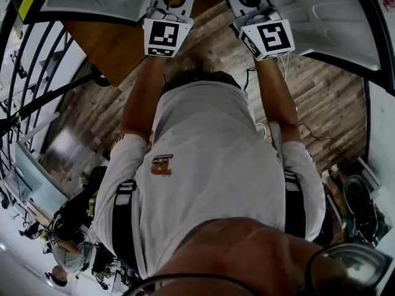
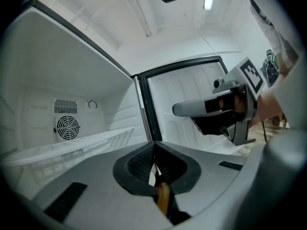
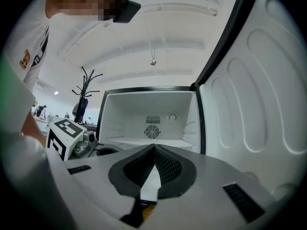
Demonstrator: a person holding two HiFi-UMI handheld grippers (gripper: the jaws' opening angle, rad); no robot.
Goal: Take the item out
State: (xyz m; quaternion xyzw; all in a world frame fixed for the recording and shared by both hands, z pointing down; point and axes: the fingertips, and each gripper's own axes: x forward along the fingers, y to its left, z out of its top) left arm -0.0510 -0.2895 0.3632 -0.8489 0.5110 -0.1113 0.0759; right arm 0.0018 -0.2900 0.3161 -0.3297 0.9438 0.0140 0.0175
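We hold both grippers up before an open white fridge compartment (image 3: 129, 121), and we look into it first. On its back wall sit a round fan grille (image 3: 152, 131), a small slotted vent (image 3: 153, 119) above the fan grille and a round dial (image 3: 172, 117) to the right of the vent. A pale shelf (image 3: 144, 142) runs across the compartment below the fan grille, and what the right gripper view shows of its top is plain white (the lower part of the compartment is hidden behind the jaws). We cannot tell where the item is: none of our views shows it, on the shelf or in either gripper. The door (image 3: 259, 104) stands swung open on the right of the compartment, its moulded white inner face turned toward us.

The left gripper (image 2: 154, 147) has its jaws closed, the ribbed black pads meeting at the tips with nothing between them. The right gripper (image 3: 154, 147) is closed too, its pad tips touching and nothing held. The two grippers are side by side, near each other but apart, each showing in the other's view. In the head view we see our white shirt (image 1: 210, 165), both arms reaching to the grippers, and a wood-plank floor (image 1: 333, 103). A coat stand (image 3: 86, 92) rises to the left of the compartment in the right gripper view
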